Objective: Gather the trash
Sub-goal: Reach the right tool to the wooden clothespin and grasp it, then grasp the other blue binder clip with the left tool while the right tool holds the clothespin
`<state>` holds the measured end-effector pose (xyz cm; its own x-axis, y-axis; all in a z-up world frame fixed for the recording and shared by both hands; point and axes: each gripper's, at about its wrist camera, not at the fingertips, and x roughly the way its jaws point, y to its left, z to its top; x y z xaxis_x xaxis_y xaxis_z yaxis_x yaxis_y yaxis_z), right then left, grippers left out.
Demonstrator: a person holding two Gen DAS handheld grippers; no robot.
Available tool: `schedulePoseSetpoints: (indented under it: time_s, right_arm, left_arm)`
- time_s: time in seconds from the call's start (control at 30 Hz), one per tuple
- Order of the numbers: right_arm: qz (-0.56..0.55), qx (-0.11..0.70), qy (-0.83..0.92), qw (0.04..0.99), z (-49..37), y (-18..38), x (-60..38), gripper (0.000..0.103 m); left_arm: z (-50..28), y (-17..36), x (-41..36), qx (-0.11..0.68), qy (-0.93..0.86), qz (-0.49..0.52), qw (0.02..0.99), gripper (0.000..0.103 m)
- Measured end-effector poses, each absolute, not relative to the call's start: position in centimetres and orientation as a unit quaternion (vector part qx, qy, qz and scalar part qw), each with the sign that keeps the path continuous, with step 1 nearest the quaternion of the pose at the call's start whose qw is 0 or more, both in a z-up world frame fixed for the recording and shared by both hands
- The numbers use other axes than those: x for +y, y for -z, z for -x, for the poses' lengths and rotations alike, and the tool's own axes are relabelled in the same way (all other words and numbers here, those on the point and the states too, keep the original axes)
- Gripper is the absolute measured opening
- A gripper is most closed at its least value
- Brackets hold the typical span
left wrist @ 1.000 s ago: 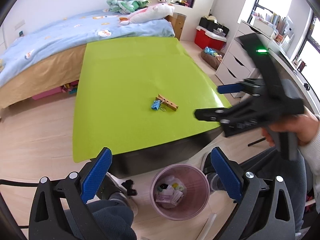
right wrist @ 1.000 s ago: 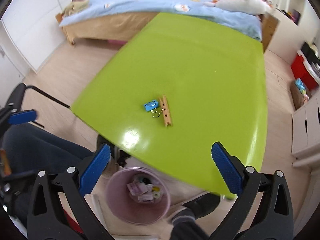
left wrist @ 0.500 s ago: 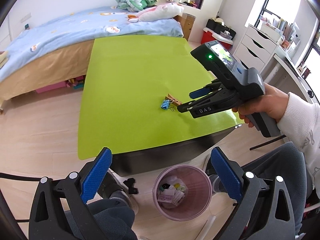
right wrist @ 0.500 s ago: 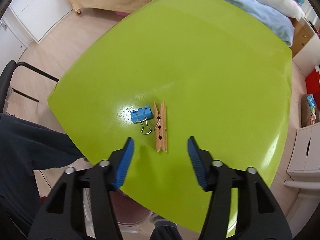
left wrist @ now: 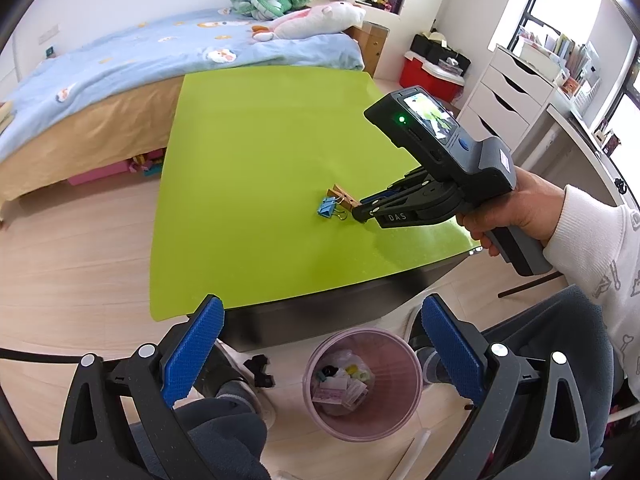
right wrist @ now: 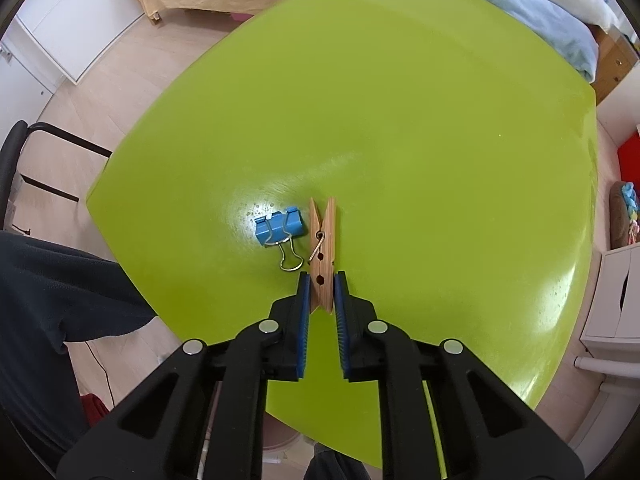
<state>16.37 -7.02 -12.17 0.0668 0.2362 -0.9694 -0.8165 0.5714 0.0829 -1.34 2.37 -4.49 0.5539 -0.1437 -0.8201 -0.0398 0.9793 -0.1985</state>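
A wooden clothespin (right wrist: 324, 240) lies on the green table (right wrist: 400, 100) beside a blue binder clip (right wrist: 278, 227). My right gripper (right wrist: 322, 292) has its blue pads closed against the near end of the clothespin, which rests on the table. In the left wrist view the right gripper (left wrist: 360, 210) reaches the clothespin (left wrist: 342, 199) and the binder clip (left wrist: 327, 207). My left gripper (left wrist: 320, 344) is wide open and empty, held below the table's near edge above a pink trash bin (left wrist: 362, 380) with scraps inside.
A bed with a blue cover (left wrist: 120, 64) stands behind the table. White drawers (left wrist: 512, 96) and a red box (left wrist: 432, 74) are at the right. A black chair frame (right wrist: 24, 160) is at the left. The person's legs are beside the bin.
My right gripper moved down and forward to the clothespin and its jaws closed from wide open onto it. The left gripper stayed open over the bin.
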Motion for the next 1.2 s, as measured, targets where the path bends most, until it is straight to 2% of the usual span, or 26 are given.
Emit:
schedulePoseSetpoints:
  time_s: [0.37,0.73,1.2]
  right_arm:
    - [0.198,0.554,-0.364,0.722,-15.9,9.2,-9.9,0.011]
    - [0.13,0.545,-0.325,0.762,-14.2,6.0,-15.6,0.011]
    - [0.087,0.544,-0.305,0.777,-10.3,5.0,-19.5,0.011]
  left_arm:
    - [-0.4,4.3,1.6,0.471,0.046,0.078,0.878,0.095]
    - [-5.4,4.8,0.6,0.481,0.075,0.037,0.872,0.095]
    - [-12.6,10.0,-0.4,0.543,0.088,-0.014,0.835,0.095]
